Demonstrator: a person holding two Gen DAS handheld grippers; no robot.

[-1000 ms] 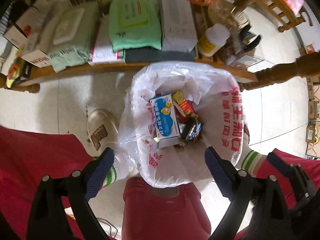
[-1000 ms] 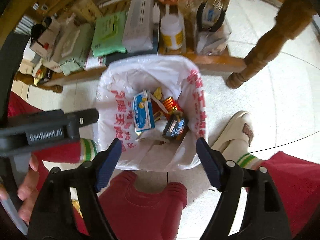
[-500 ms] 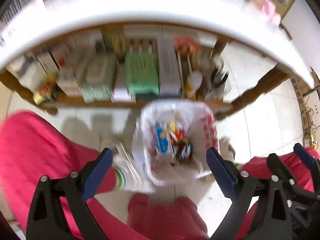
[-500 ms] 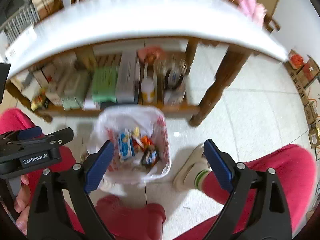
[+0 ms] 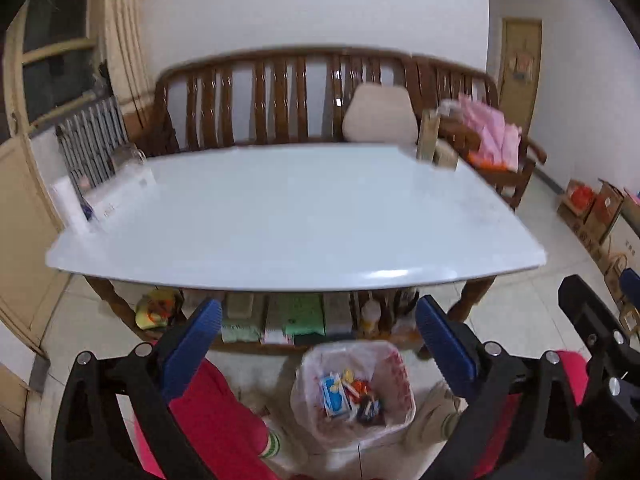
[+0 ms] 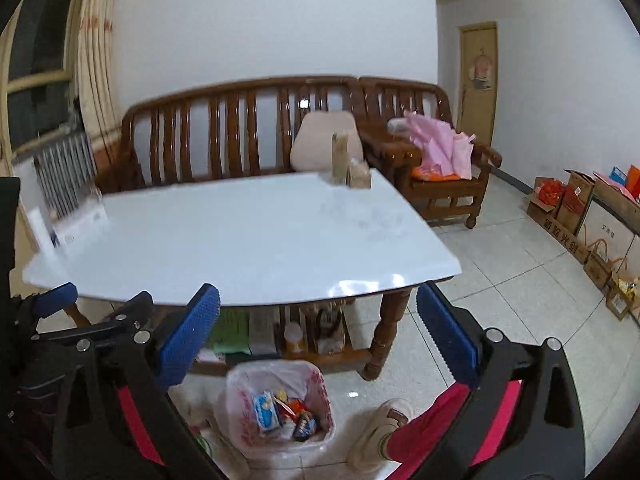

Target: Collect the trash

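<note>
a: ok, left gripper (image 5: 318,332) first?
b: jaws spread wide, nothing between the blue pads (image 5: 192,350). right gripper (image 6: 318,320) same, spread and holding nothing.
a: trash?
b: in the white plastic-lined bin with red print (image 5: 354,390), on the tiled floor just in front of the table, between the person's red-trousered legs (image 5: 212,412). a blue-and-white carton (image 5: 334,394) and red and dark wrappers lie inside, too small to tell more.
a: table?
b: glossy white rectangular tabletop on brown wooden legs (image 5: 296,216); cardboard boxes at its far right corner (image 6: 350,168), white box at the left edge (image 6: 78,222). lower shelf packed, green packet (image 5: 300,314) visible.
a: behind?
b: brown slatted wooden bench (image 6: 224,136), pale cushion (image 6: 326,146).
</note>
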